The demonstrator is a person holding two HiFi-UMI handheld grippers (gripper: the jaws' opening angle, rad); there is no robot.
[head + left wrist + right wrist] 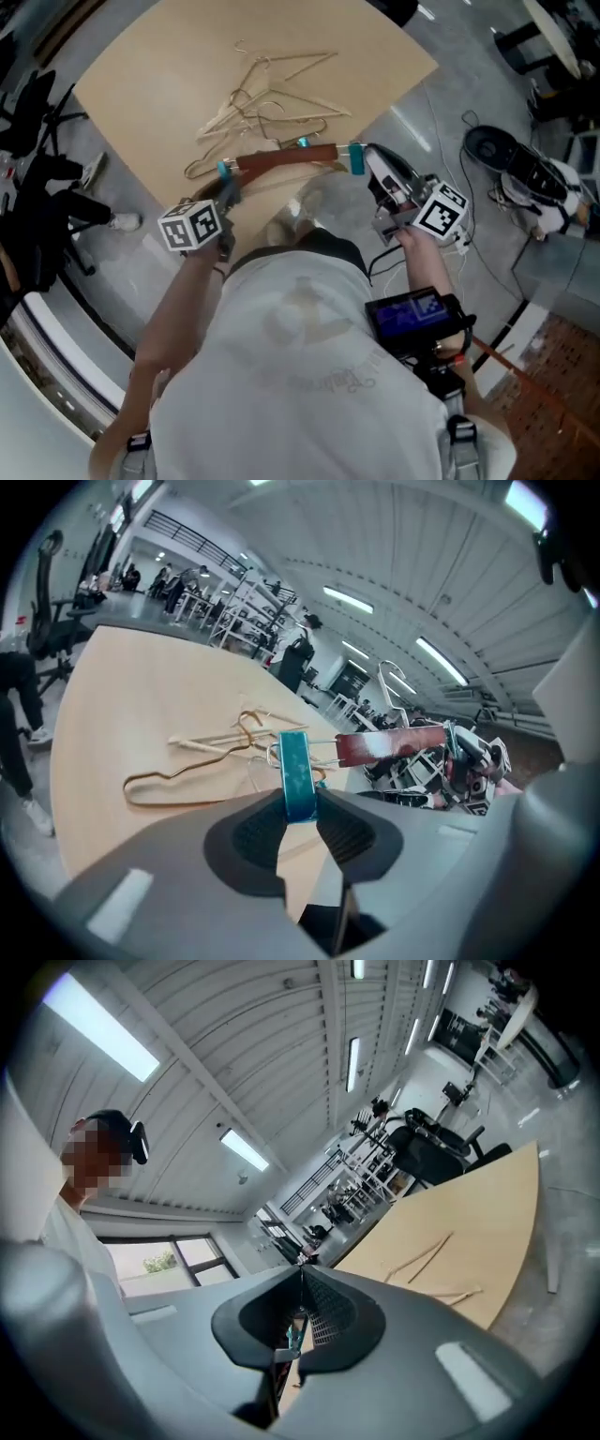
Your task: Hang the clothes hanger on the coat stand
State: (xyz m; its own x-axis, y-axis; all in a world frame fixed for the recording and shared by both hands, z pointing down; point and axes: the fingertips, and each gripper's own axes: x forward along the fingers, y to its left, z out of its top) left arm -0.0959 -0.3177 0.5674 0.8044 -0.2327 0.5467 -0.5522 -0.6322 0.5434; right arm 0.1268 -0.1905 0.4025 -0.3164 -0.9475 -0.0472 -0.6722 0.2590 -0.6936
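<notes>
A clothes hanger with a red-brown bar (281, 159) and a teal clip at each end hangs in the air above the near corner of the tan table (169, 66). My left gripper (228, 187) is shut on the left teal clip (223, 170). In the left gripper view that clip (298, 775) stands pinched between the pads, and the bar (389, 744) runs off to the right. My right gripper (368, 161) is shut on the right teal clip (357, 157). Only a teal sliver (292, 1335) shows deep between its closed jaws (302, 1279). No coat stand is in view.
Several wire and wooden hangers (262, 103) lie tangled on the table; a gold wire one (178, 780) lies nearest. A black office chair (37, 187) stands at the left. Shoes and cables (525, 169) lie on the grey floor at the right.
</notes>
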